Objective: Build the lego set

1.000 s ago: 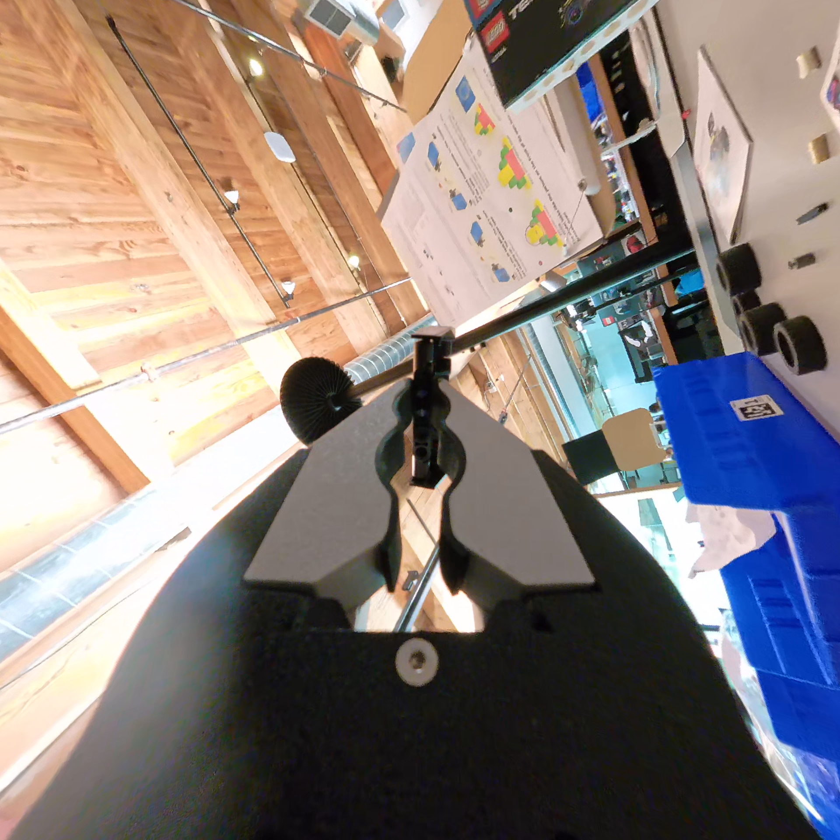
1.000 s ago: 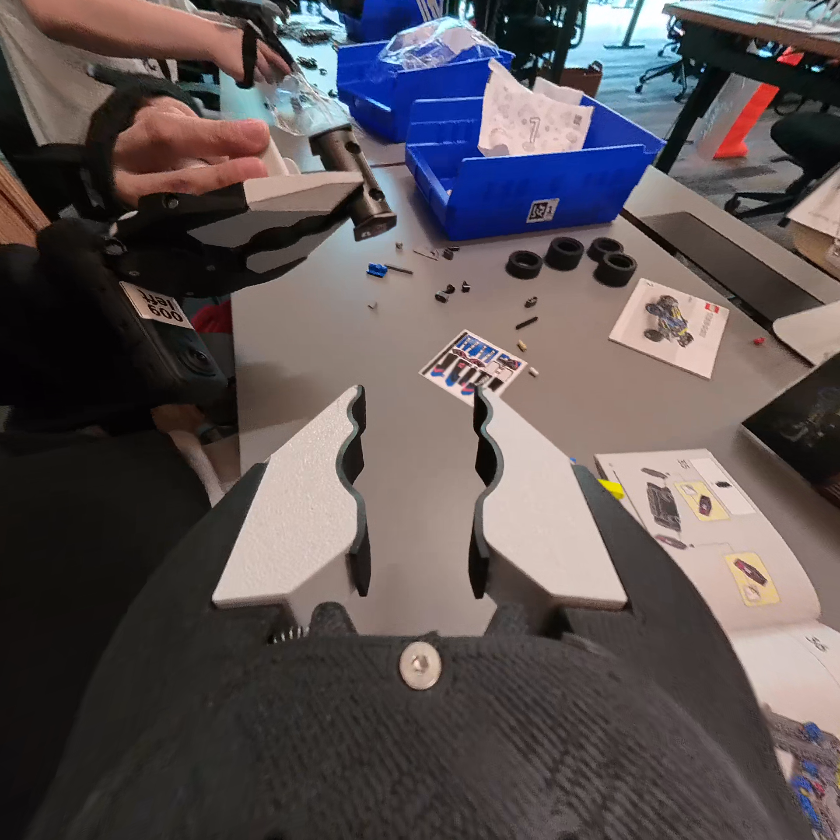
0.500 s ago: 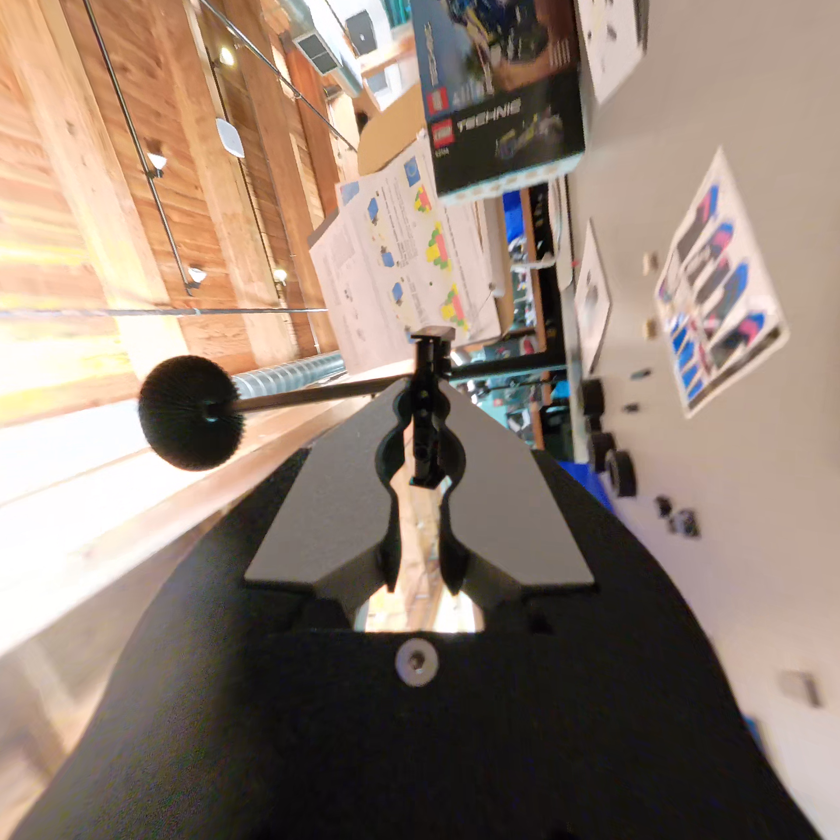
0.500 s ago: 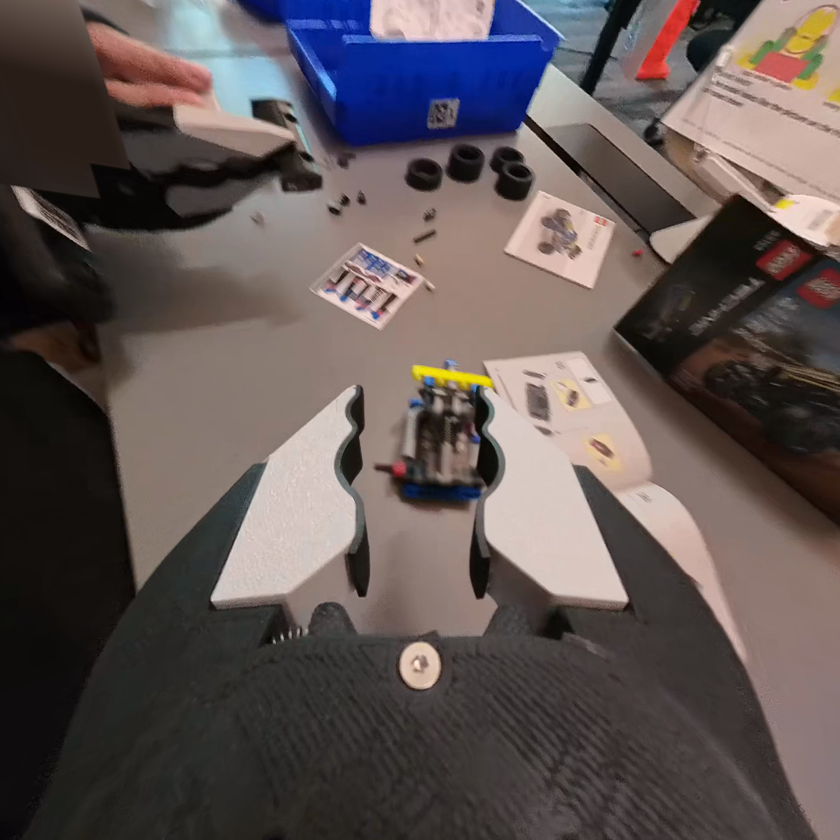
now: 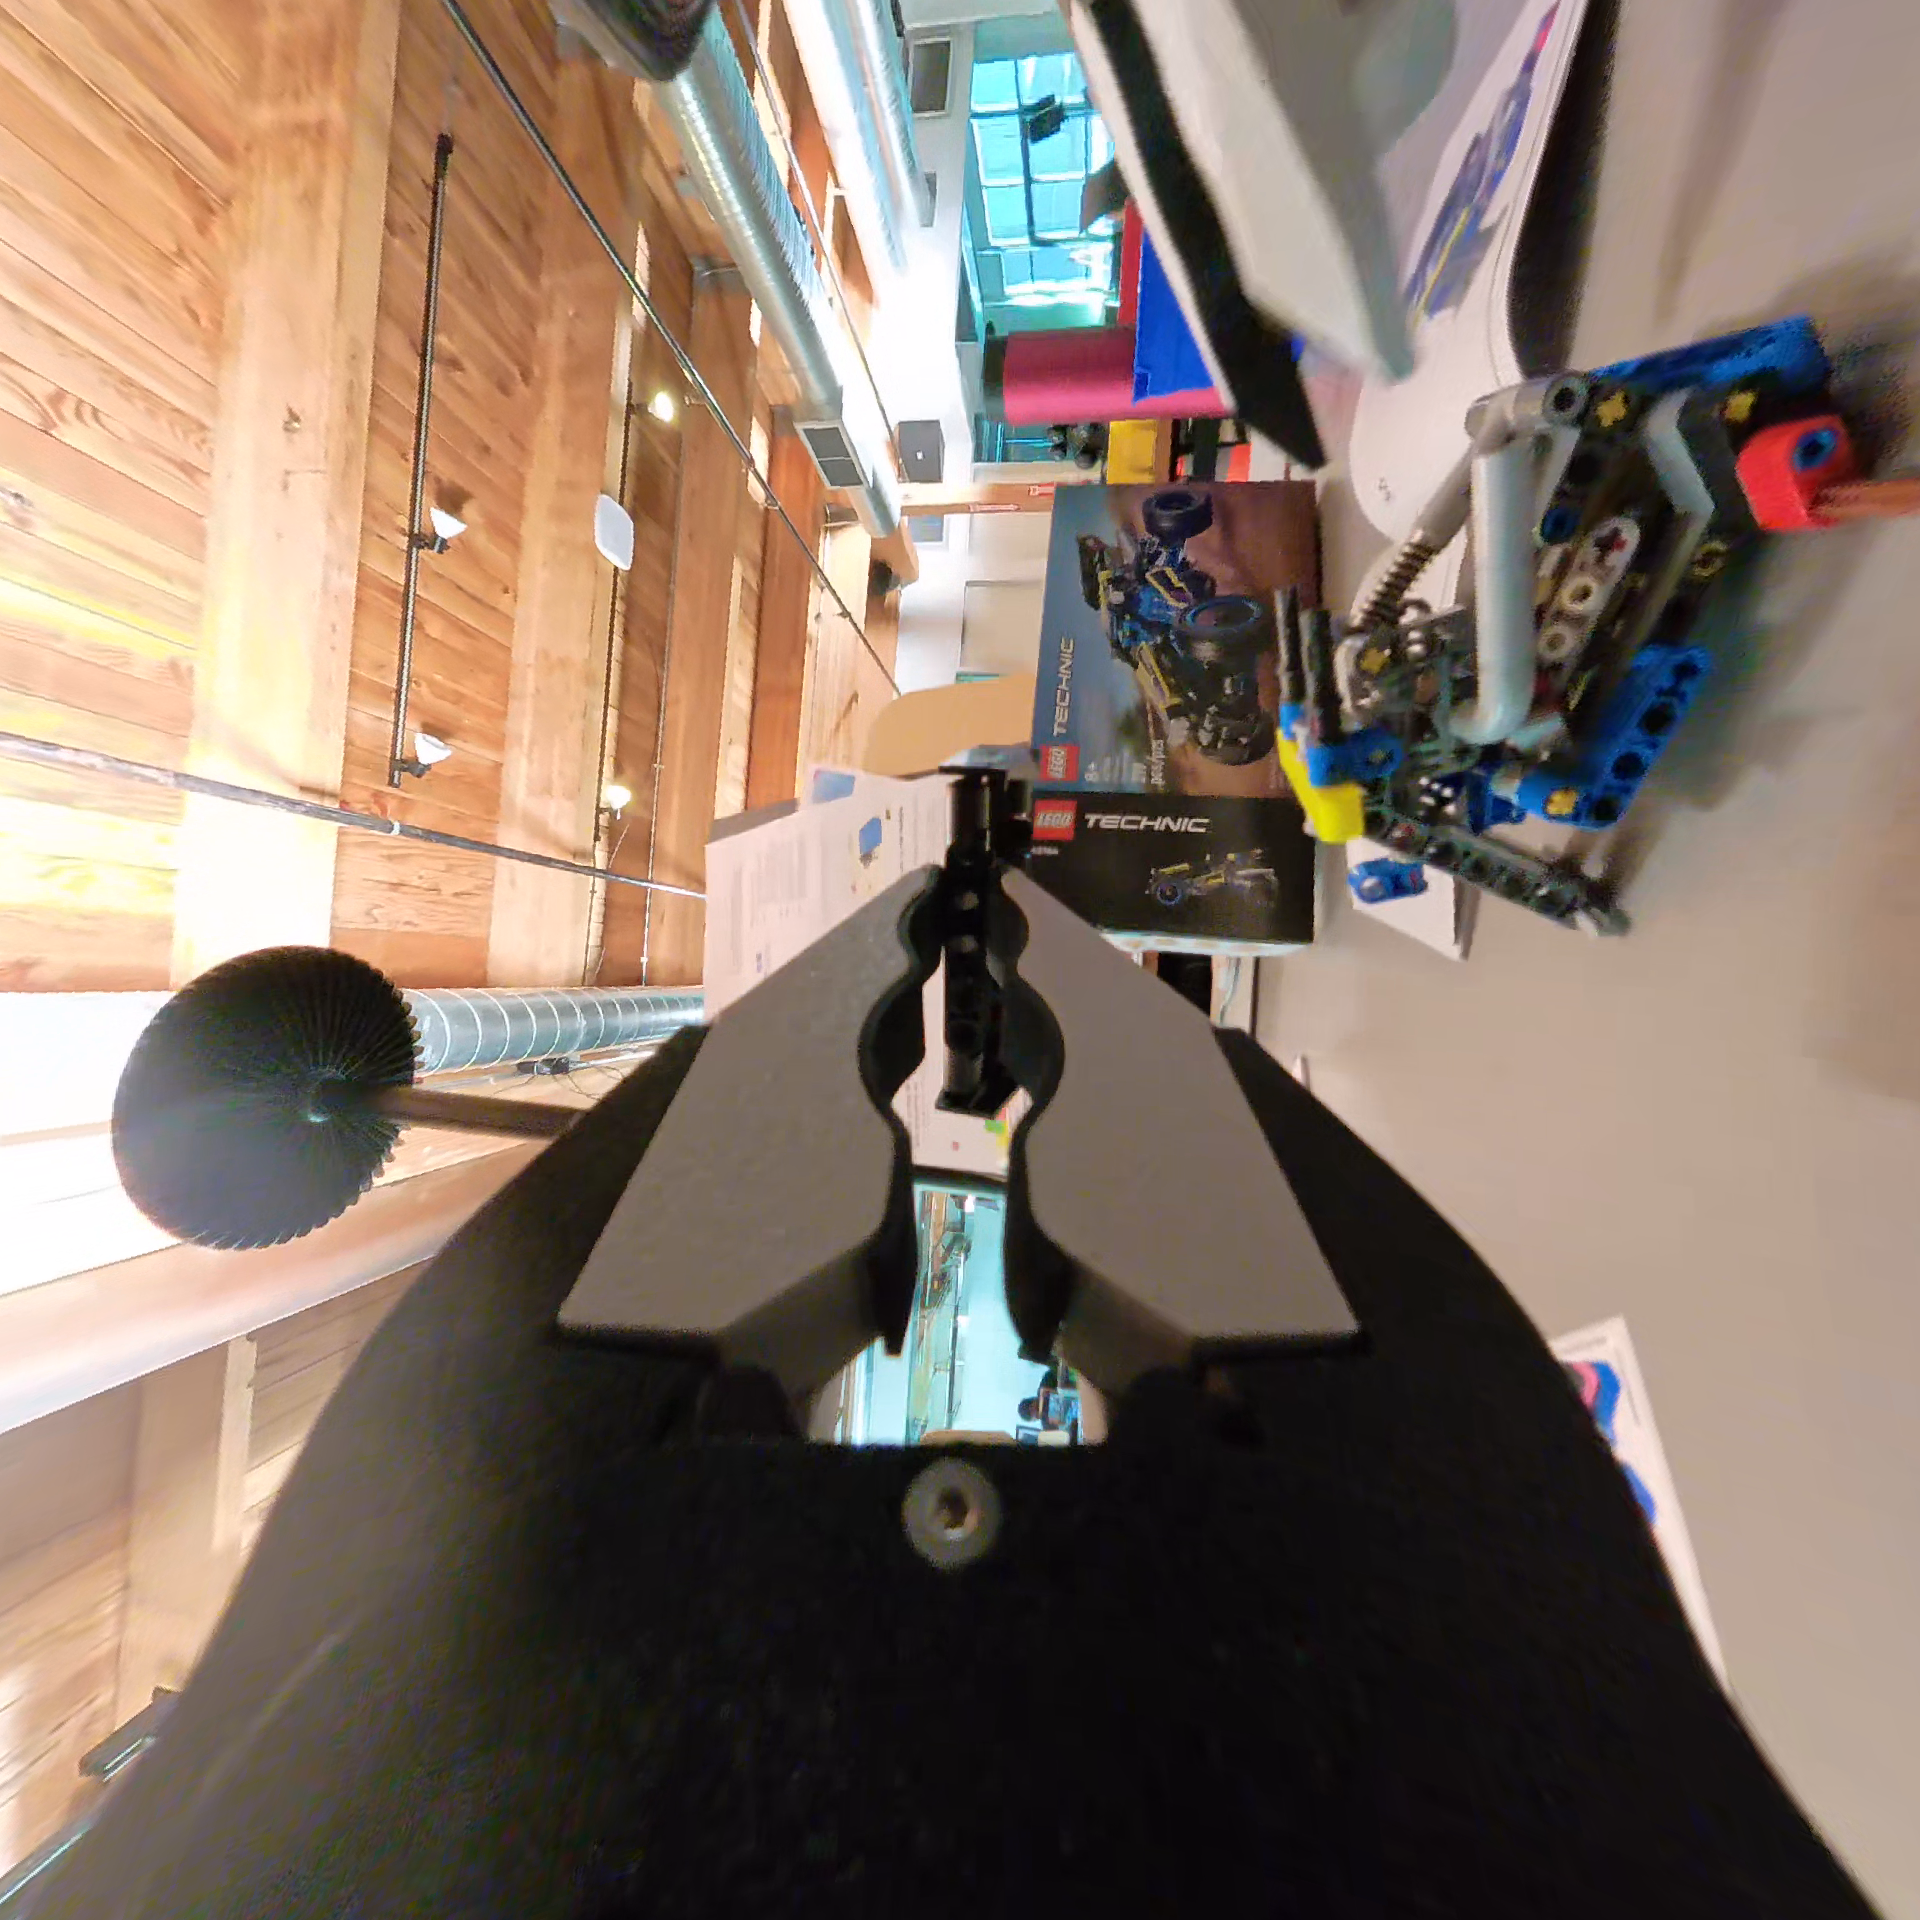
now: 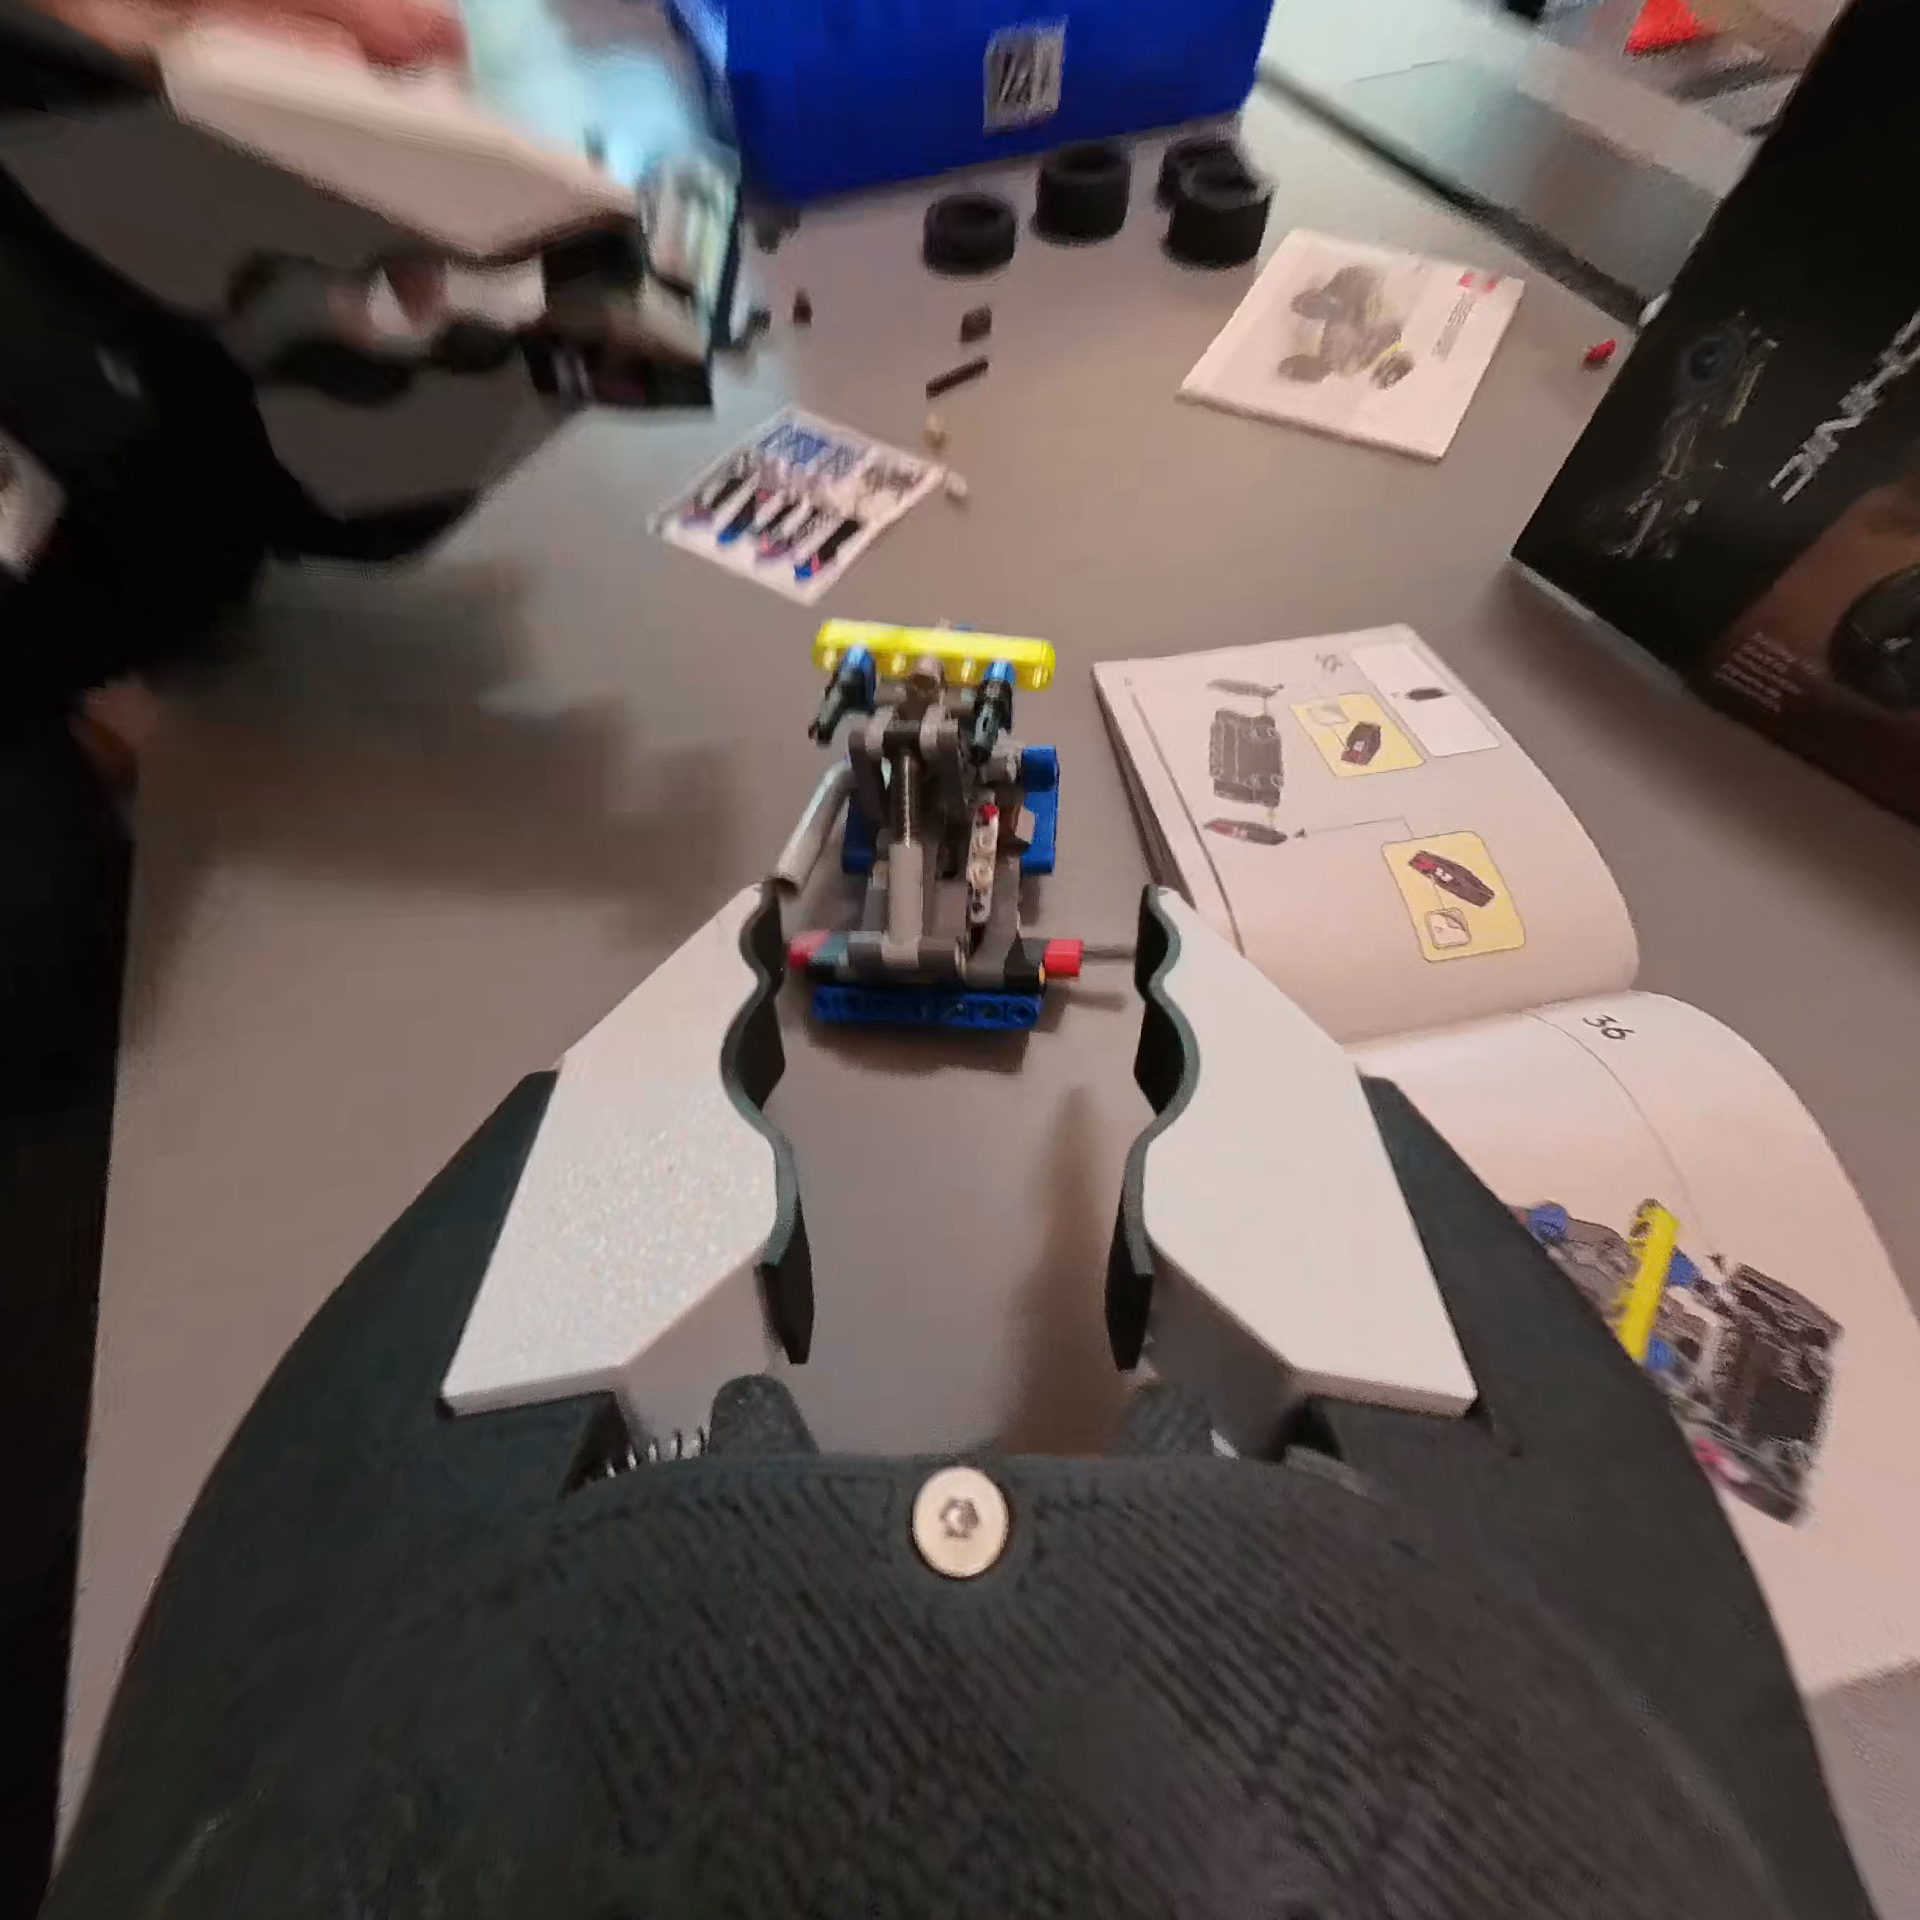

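My left gripper (image 5: 971, 883) is shut on a thin black beam with holes (image 5: 971, 966), which stands up between the pads. It also shows blurred at the upper left of the right wrist view (image 6: 436, 270), above the grey table (image 6: 416, 831). A small brick-built chassis in blue, grey and yellow (image 6: 930, 831) stands on the table. My right gripper (image 6: 961, 925) is open, and the chassis's near end lies between its fingertips with gaps at the pads. The chassis also shows in the left wrist view (image 5: 1538, 644), with a right finger (image 5: 1247, 208) beside it.
An open instruction booklet (image 6: 1351, 810) lies right of the chassis. A sticker sheet (image 6: 800, 499), a small leaflet (image 6: 1351, 343), black tyres (image 6: 1081, 197) and small loose parts lie farther off. A blue bin (image 6: 987, 83) stands at the back. The dark set box (image 6: 1766, 416) stands at the right. Spacing between my two grippers at the tips: around 11 centimeters.
My right gripper has moved up to the chassis and opened wider, so its fingertips now flank the near end. My left gripper has swung towards the chassis, still shut on the black beam.
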Tool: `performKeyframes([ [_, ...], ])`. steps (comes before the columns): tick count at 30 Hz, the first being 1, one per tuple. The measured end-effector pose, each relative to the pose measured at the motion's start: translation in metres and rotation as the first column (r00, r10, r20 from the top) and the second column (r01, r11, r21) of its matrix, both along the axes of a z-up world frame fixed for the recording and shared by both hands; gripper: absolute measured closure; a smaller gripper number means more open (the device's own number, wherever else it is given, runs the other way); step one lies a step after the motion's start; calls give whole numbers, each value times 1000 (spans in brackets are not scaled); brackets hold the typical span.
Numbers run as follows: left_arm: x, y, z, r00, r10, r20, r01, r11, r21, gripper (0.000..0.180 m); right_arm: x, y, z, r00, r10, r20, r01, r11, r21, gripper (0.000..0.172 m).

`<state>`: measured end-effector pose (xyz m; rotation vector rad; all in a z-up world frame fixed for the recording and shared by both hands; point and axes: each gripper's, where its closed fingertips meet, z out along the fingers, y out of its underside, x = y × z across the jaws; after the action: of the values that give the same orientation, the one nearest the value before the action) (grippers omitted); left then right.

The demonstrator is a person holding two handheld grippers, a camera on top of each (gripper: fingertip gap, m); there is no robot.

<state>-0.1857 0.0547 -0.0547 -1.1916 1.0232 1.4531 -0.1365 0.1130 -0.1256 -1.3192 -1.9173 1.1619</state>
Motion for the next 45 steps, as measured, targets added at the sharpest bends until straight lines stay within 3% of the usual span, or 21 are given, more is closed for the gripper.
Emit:
performKeyframes([
  [3,2,8,-3,999,30,-11,-30,999,-11,177,-10,-14,7,995,-49,-91,41,995,-87,102],
  [7,2,10,0,996,82,-28,-82,997,-13,177,-20,-17,-14,996,-54,-64,56,998,25,98],
  [12,-1,6,1,991,134,-21,-134,991,-18,177,-24,-27,-13,997,6,-78,-6,1000,12,132],
  [17,-6,-3,6,985,170,-7,-170,985,-14,177,-16,-53,-13,986,142,-91,-140,990,25,135],
  [18,-7,-5,8,984,176,-6,-176,984,-9,177,-11,-60,-12,975,201,-94,-200,979,28,145],
  [22,-7,-9,16,983,181,14,-182,983,16,177,12,-78,-11,912,394,-110,-391,919,47,144],
  [31,8,-6,12,991,130,18,-130,991,4,177,45,-60,-8,907,421,-33,-417,905,82,130],
  [36,25,-3,14,999,32,40,-32,999,-12,177,86,-6,16,962,271,-36,-269,962,48,128],
  [40,36,-1,11,999,-35,27,37,998,-43,177,122,43,13,995,100,1,-100,994,34,122],
  [45,56,2,8,985,-144,90,151,986,-74,177,140,67,20,999,-5,-48,3,999,-34,119],
])
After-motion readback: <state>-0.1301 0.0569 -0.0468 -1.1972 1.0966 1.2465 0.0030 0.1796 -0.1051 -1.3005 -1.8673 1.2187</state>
